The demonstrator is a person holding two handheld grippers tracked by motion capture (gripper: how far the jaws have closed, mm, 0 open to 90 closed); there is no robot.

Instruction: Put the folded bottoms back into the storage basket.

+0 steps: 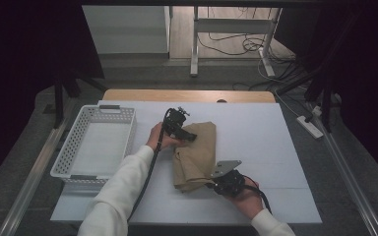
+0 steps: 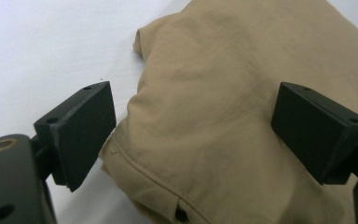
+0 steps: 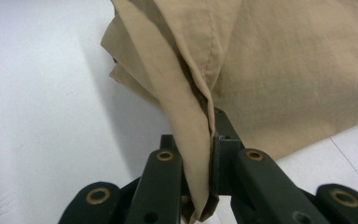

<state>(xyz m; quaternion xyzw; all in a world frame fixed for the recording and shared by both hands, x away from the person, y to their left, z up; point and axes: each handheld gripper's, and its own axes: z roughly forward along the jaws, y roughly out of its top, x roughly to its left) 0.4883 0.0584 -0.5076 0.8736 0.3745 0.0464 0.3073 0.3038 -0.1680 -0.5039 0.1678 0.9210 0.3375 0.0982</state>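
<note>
Nearest the high camera, two white sleeves (image 1: 123, 189) enter from the bottom edge, each hand carrying one claw. At the near right of the tabletop (image 1: 275, 142), the right claw (image 1: 210, 184) meets the near right corner of a tan cloth (image 1: 195, 152). Its own view confirms the grip: the right claw (image 3: 204, 163) is pressed together on a folded, stitched edge of the tan cloth (image 3: 284, 70), which rises from between the jaws and spreads away across the white surface. A grey three-cornered plate (image 1: 225, 168) sits on top of this claw.

Farther in, the tan cloth lies crumpled near the middle of the tabletop, running from the right claw toward the left claw.

Beyond that, the left claw (image 1: 191, 136) sits at the far left edge of the cloth. In its own view the left claw (image 2: 191, 135) is spread wide, one jaw on each side of a bunched portion of the tan cloth (image 2: 242, 93); whether the jaw faces touch the fabric cannot be told. A seam and a small dark hole show at the lower edge of that fold.

On the left side of the tabletop, well apart from the cloth, stands a white perforated basket (image 1: 74, 147).
</note>
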